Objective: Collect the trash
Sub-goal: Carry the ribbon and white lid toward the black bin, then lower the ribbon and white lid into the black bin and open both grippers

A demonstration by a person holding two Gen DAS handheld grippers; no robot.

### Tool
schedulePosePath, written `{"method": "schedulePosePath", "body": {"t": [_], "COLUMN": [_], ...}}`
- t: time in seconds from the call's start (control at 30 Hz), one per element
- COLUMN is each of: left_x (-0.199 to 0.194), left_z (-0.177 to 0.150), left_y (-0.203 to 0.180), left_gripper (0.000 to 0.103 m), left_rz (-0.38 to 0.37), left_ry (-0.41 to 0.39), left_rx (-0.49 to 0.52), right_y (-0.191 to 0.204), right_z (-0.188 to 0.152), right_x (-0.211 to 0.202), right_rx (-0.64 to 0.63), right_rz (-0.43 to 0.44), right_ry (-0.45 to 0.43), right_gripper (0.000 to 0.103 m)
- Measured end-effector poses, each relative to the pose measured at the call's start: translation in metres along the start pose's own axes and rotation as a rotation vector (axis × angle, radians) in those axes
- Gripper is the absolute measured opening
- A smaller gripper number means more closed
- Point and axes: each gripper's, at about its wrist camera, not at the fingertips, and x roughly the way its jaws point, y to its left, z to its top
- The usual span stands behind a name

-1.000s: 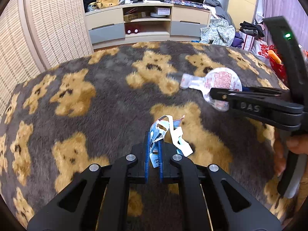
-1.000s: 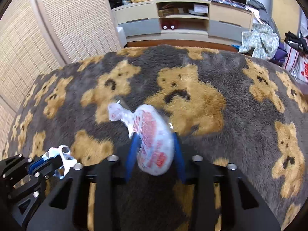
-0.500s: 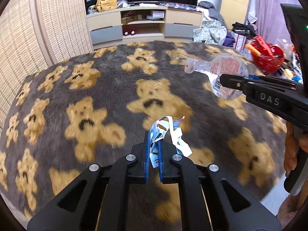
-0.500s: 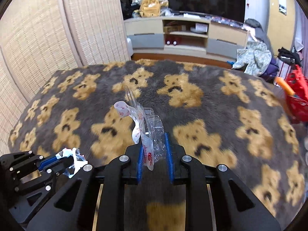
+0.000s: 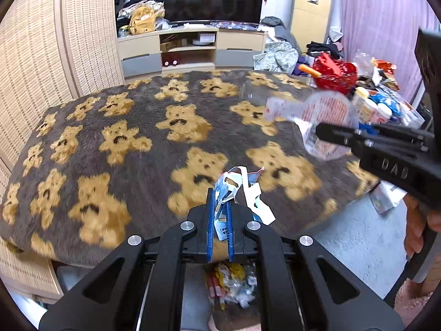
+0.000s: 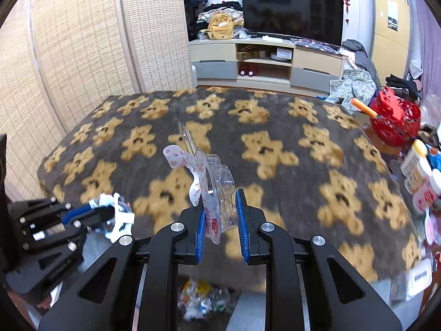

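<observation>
On the left, the left gripper point(image 5: 220, 220) squeezes a wrapper point(image 5: 237, 190) tight between its fingers. On the right, the right gripper point(image 6: 220, 229) has its fingers partly apart around a clear pack point(image 6: 212, 187). Both hang over a trash pile point(image 5: 234, 284) on the floor, so I think the picking up is done and only the drop is left. Beyond lies a fuzzy bear blanket point(image 5: 137, 143), a TV point(image 6: 292, 11), and a red basket point(image 6: 394, 118).

Grey blanket point(image 5: 143, 165) w/ tan bears, red basket point(image 6: 394, 121)
</observation>
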Motion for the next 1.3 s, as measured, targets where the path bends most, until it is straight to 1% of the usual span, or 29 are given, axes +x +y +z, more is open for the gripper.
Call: {"method": "schedulePosePath", "body": {"t": [0.17,0.33,0.47,0.57,0.73,0.9,1.13,1.2,1.3], "left_x": [-0.024,-0.031,-0.025,-0.015,0.011,0.043,0.079,0.088,0.099], "left_z": [-0.029,-0.065,-0.094,-0.112,-0.143,-0.168,-0.186,-0.188,-0.19], "left_y": [-0.014,-0.026,-0.035,-0.039,-0.042,-0.039,-0.027,-0.025,-0.024], "left_gripper": [0.006,0.006,0.006,0.006,0.007,0.007,0.007,0.007,0.008], "left_rz": [-0.01,-0.003,-0.007,-0.03,-0.064,-0.076,-0.083,-0.084,-0.09], "left_ry": [-0.013,-0.007,0.029,0.07,0.154,0.247,0.334,0.356,0.377], "left_rx": [0.0,0.013,0.013,0.006,-0.023,-0.056,-0.086,-0.092,-0.093], "right_y": [0.004,0.009,0.008,0.008,0.01,0.008,0.006,0.004,0.001], "right_z": [-0.04,-0.078,-0.112,-0.134,-0.163,-0.189,-0.21,-0.211,-0.211], "right_x": [-0.024,-0.034,-0.032,-0.028,-0.01,0.023,0.066,0.074,0.085], "right_rx": [0.009,0.025,0.062,0.084,0.107,0.15,0.191,0.201,0.232], "right_rz": [0.014,0.013,0.018,0.028,0.035,0.038,0.037,0.033,0.053], "right_ry": [0.015,0.038,0.078,0.112,0.189,0.285,0.403,0.42,0.44], "right_gripper": [0.021,0.021,0.021,0.021,0.021,0.021,0.022,0.022,0.024]}}
